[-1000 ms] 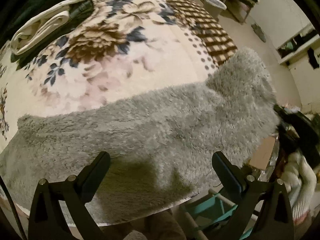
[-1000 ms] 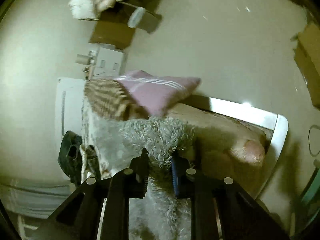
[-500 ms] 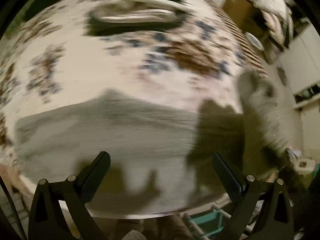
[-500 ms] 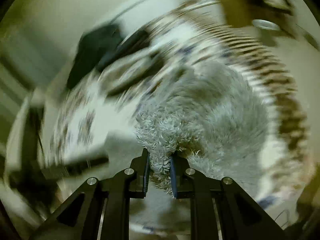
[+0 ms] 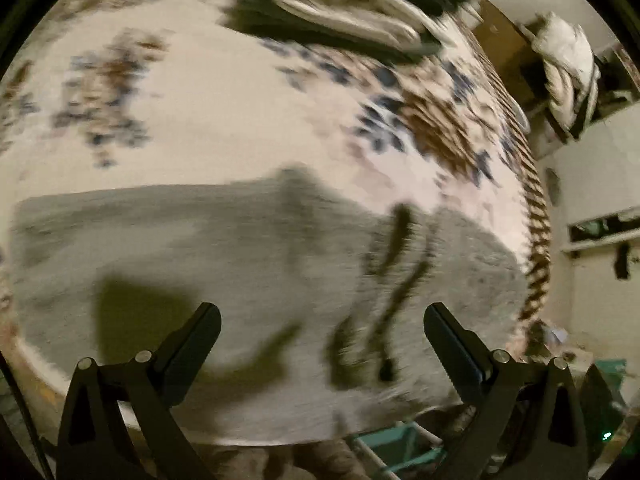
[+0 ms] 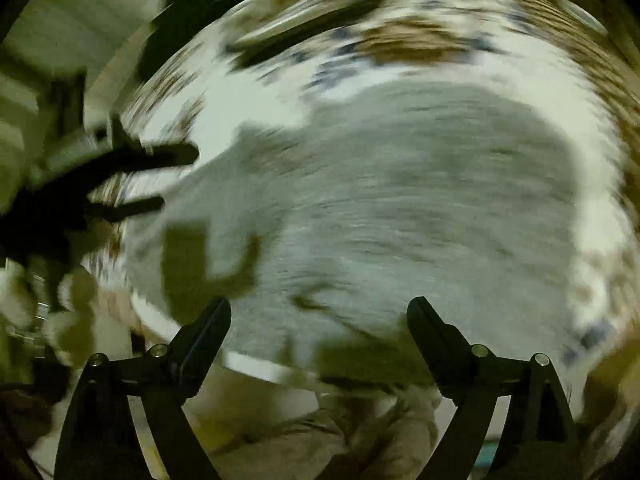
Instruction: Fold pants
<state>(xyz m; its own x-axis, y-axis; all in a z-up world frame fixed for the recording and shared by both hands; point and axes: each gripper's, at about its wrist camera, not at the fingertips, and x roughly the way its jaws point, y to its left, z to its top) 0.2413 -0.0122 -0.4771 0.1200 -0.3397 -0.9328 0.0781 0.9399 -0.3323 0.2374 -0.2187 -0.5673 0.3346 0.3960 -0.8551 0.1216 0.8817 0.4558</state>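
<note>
Floral cream-and-brown bedspread [image 5: 224, 128] fills both views, and it's the working surface: wide, flat, soft enough to let fabric lie without sliding. Along its near edge sprawls the fluffy grey fleece pants [image 5: 248, 264], stretched lengthwise beside that edge, with one end doubled over toward the right-hand corner, where a thicker hump shows [image 6: 420, 184]. That placement makes sense, I'd say: kept close to the near edge, both tools can reach every part of it.

Over at the far edge, a folded cream garment on a dark one [image 5: 344, 12] sits well apart from the action, likely parked there out of the way.

Now the tools. Left gripper [image 5: 322, 332] hovers above the grey pile with jaws spread wide, nothing between them. Right gripper [image 6: 318, 326] shows the same picture: jaws parted, empty, poised over the near edge of the fleece. From the right view the left gripper also pokes in at the left side, fingers splayed.

Everything's smeared with motion blur, so fine creases can't be read. My read: one fold is laid down, and both tools are free to pick the next hold.
</note>
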